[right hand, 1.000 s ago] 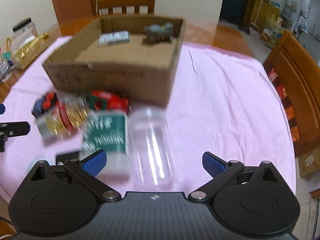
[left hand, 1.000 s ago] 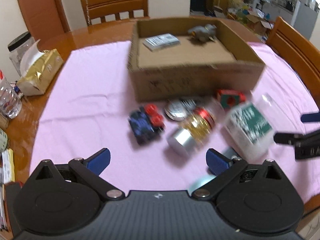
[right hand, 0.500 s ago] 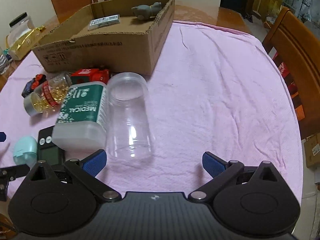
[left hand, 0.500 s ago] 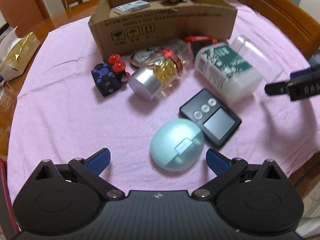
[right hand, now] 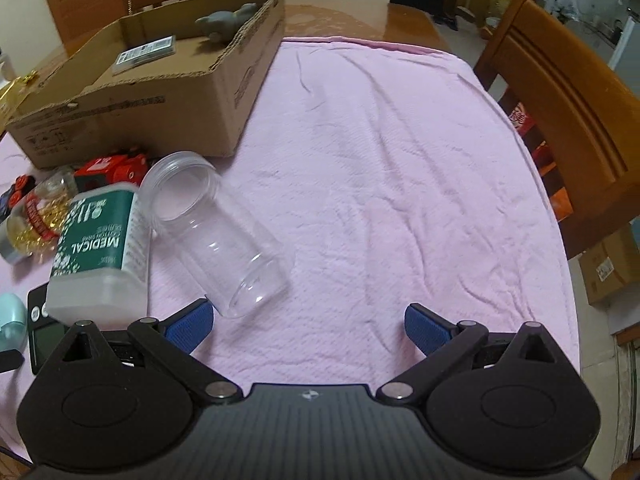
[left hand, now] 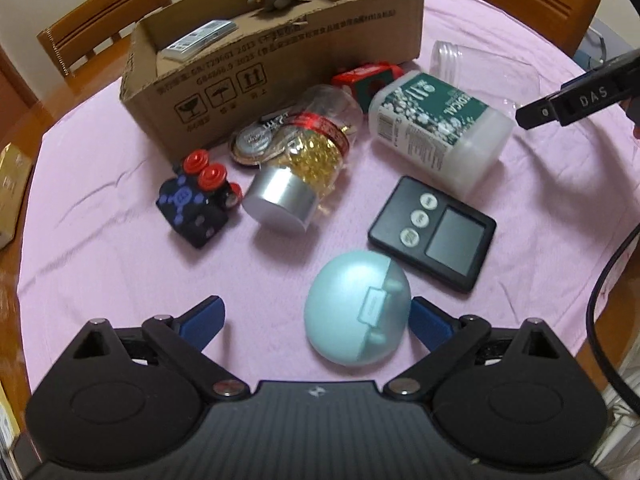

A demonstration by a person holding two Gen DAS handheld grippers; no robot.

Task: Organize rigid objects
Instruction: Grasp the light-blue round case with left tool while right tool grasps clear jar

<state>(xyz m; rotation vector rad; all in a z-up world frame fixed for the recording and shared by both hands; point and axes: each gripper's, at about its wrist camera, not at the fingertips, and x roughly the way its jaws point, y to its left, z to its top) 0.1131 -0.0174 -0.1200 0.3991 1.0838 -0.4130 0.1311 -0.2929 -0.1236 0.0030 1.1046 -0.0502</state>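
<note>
My left gripper (left hand: 316,320) is open. A pale blue egg-shaped case (left hand: 356,320) lies between its fingers, close to the right one. Beyond it lie a black timer (left hand: 432,234), a green-labelled medical bottle (left hand: 440,132), a jar of gold capsules (left hand: 304,168), a dark cube toy with red knobs (left hand: 196,200) and a red toy (left hand: 368,78). My right gripper (right hand: 306,326) is open and empty. A clear empty jar (right hand: 216,232) lies on its side just ahead of its left finger, next to the medical bottle (right hand: 100,248). The cardboard box (right hand: 168,92) holds a grey toy animal (right hand: 224,22) and a flat pack (right hand: 146,54).
A pink cloth (right hand: 400,180) covers the wooden table. Wooden chairs stand at the right (right hand: 560,100) and behind the box (left hand: 104,20). A round tin lid (left hand: 256,142) lies by the box front. A gold packet (left hand: 12,184) sits at the left edge.
Both grippers have pulled back and lower toward the table's near edge. The blue case and the timer came into the left view, and the case now sits between the left fingers.
</note>
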